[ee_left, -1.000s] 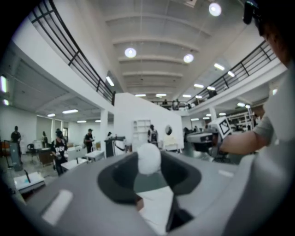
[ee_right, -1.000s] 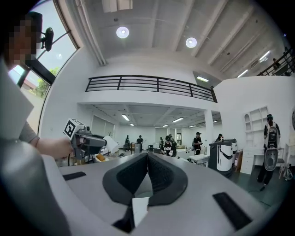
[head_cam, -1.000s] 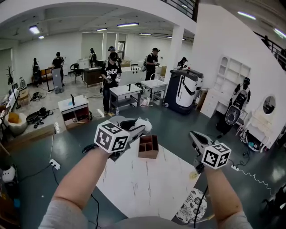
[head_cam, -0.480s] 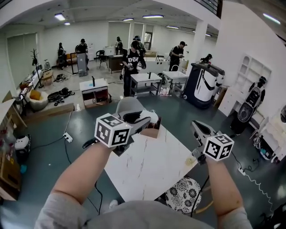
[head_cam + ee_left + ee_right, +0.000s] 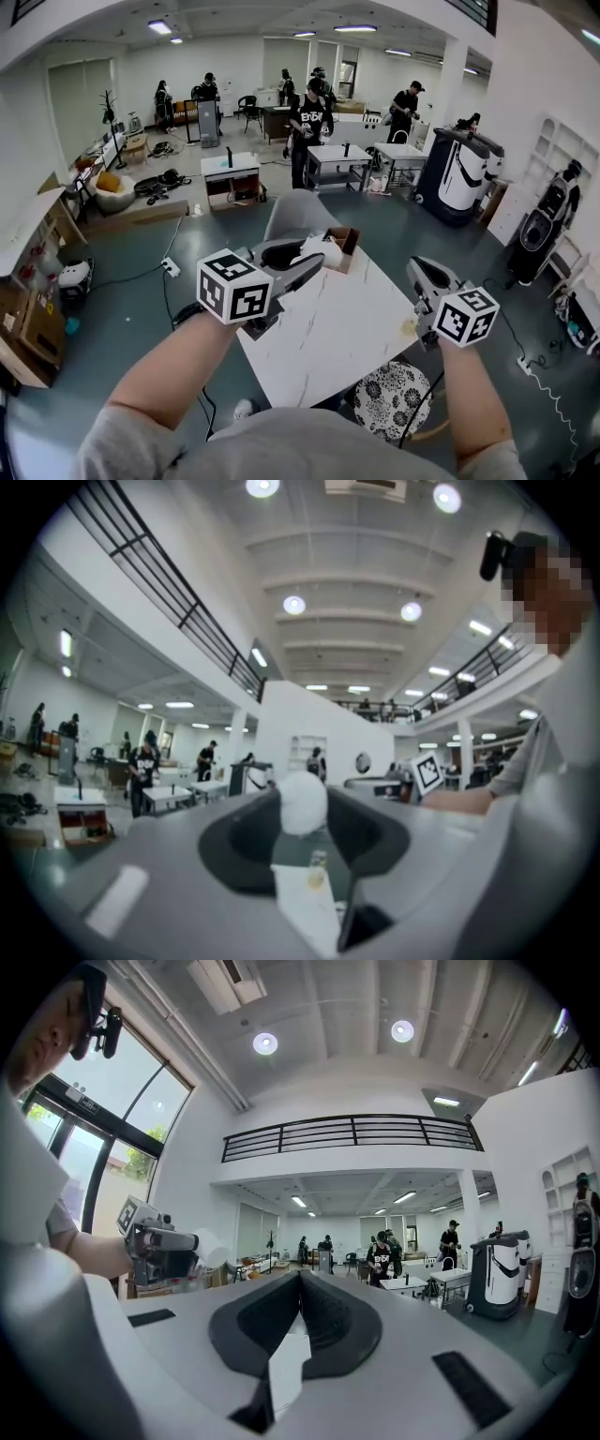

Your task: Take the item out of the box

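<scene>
My left gripper (image 5: 322,251) is shut on a white, rounded item (image 5: 317,249) and holds it level above the far end of the white marble table (image 5: 319,337). The open brown box (image 5: 347,244) stands on the table's far corner, just right of the held item. In the left gripper view the white item (image 5: 302,802) sits between the jaw tips of the left gripper (image 5: 302,808). My right gripper (image 5: 415,268) hovers over the table's right edge, shut with nothing in it; in its own view the right gripper (image 5: 300,1279) has its jaws meeting, and the left gripper (image 5: 167,1246) shows at left.
A small yellow bottle (image 5: 410,327) stands at the table's right edge. A patterned stool (image 5: 389,412) is below that edge and a grey chair (image 5: 298,214) behind the table. Several people, desks and a large white machine (image 5: 461,178) fill the hall beyond.
The view has swung, so the table and box have slid up and right. The left gripper, still holding the white item, now sits left of the box instead of above it.
</scene>
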